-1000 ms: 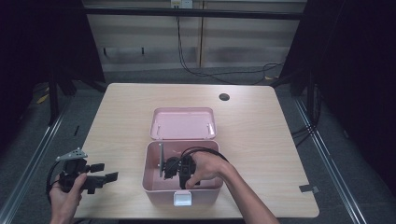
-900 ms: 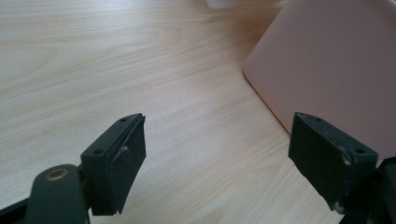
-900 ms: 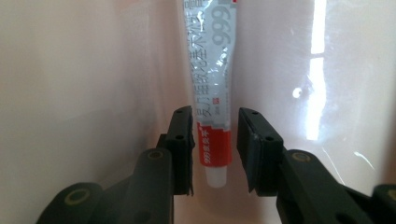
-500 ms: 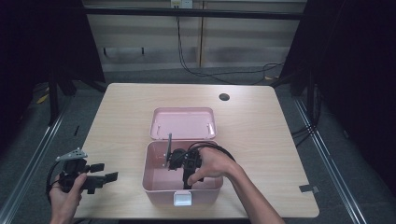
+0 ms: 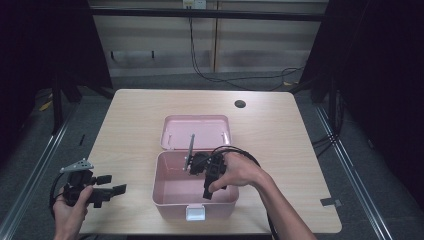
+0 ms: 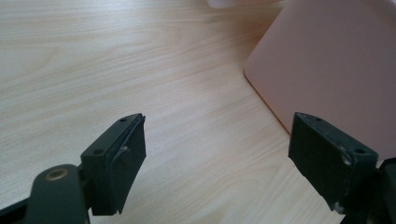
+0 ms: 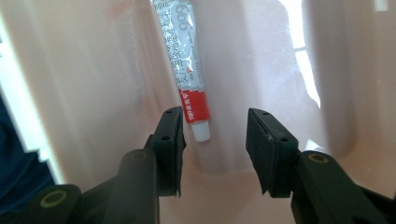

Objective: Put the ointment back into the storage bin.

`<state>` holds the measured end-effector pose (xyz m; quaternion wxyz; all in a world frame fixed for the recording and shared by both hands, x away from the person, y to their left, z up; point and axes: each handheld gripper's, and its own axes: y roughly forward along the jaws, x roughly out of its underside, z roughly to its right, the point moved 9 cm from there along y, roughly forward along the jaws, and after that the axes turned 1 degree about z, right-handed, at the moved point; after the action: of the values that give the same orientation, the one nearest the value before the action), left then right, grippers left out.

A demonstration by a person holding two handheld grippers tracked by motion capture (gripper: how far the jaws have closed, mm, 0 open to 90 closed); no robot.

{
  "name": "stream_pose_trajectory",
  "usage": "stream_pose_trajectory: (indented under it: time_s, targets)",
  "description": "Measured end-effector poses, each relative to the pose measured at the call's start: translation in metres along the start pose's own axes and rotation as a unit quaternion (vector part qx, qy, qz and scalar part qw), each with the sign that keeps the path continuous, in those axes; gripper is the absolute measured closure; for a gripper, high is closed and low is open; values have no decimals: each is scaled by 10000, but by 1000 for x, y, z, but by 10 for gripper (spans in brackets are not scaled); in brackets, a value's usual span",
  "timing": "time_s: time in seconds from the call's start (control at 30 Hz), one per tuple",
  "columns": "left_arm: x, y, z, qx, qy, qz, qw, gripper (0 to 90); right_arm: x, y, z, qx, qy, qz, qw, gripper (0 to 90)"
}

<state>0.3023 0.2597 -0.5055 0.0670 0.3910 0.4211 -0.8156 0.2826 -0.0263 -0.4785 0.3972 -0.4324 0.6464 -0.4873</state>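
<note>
While lid lies open | pink box (image 5: 172, 200) holds tube (image 7: 187, 65)

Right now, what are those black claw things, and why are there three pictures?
A person holds a grabbing tool in each hand. One picture looks down from above the wooden table. The other two come from tiny cameras riding on the tools. The left gripper waits over the table beside the pink box, jaws wide open and empty. The right gripper reaches into that open box. Its camera shows a small tube with a white cap lying inside, just ahead of its open jaws. Nothing is held.
</note>
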Motion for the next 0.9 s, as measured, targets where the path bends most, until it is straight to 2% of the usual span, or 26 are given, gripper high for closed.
stream_pose_trajectory:
  time_s: [0.4, 0.53, 0.63, 0.9]
  targets:
    - [0, 1, 0, 10, -13, -10, 10000, 190, 7, -28, 5, 214, 159, 331, 9991, 561]
    - [0, 1, 0, 1, -8, -12, 10000, 189, 10, -35, 6, 201, 225, 504, 9983, 560]
    - [0, 0, 0, 4, -1, -17, 10000, 189, 16, -38, 8, 228, 301, 480, 9981, 566]
    - [0, 1, 0, -19, -12, -1, 10000, 189, 33, -58, 9, 421, 446, 641, 9961, 568]
